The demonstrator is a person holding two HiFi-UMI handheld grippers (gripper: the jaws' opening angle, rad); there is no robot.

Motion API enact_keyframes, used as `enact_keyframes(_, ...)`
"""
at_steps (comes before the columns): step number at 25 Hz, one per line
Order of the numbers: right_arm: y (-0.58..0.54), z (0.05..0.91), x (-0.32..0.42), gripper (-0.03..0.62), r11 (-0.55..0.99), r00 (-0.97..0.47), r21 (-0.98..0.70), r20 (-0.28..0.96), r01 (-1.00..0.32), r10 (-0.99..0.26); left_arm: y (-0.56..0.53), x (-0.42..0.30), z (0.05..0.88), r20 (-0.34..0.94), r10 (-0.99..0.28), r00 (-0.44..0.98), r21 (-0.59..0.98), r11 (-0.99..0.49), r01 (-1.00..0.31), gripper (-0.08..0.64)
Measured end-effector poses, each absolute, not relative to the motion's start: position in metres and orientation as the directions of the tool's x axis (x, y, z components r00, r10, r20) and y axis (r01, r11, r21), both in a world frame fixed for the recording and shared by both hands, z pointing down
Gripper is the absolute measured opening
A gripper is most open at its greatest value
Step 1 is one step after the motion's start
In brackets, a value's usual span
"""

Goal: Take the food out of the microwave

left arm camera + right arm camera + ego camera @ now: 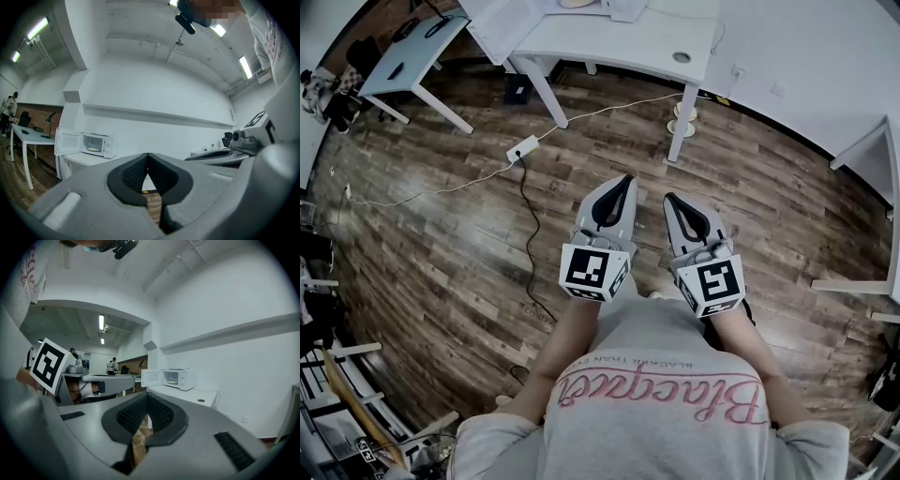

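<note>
A white microwave (pixel 96 143) stands on a white table (pixel 79 159) against the far wall, its door (pixel 67 142) swung open to the left. Inside lies a flat pale plate of food (pixel 93 149). The right gripper view shows the same microwave (pixel 177 378) and the food (pixel 172 382) on its table (pixel 187 393). Both are some way off. My left gripper (pixel 626 178) and right gripper (pixel 668 197) are held side by side at waist height, pointing level toward the table (pixel 619 47). The left gripper (pixel 148 154) and right gripper (pixel 147 394) each have jaws closed tip to tip with nothing between them.
Wooden floor lies between me and the table. A power strip (pixel 523 148) with cables lies on it ahead to the left. A second desk (pixel 403 61) stands far left, white furniture (pixel 862 150) at the right. People (pixel 112 364) stand in the distance.
</note>
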State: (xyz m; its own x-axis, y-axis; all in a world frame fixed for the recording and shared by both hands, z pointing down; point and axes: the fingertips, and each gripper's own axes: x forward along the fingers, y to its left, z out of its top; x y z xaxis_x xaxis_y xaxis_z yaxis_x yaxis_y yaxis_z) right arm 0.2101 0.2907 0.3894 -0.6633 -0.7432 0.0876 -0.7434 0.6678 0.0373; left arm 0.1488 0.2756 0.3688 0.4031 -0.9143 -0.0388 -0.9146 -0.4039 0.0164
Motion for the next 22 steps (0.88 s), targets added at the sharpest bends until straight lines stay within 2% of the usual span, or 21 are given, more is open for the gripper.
enact_keyframes(22, 0.159, 0.396, 0.084, 0.009, 0.667, -0.656, 0.035, 0.143, -0.745, -0.741, 0.134, 0.024, 0.367, -0.034, -0.916, 0.399, 0.067, -0.401, -0.914, 0.005)
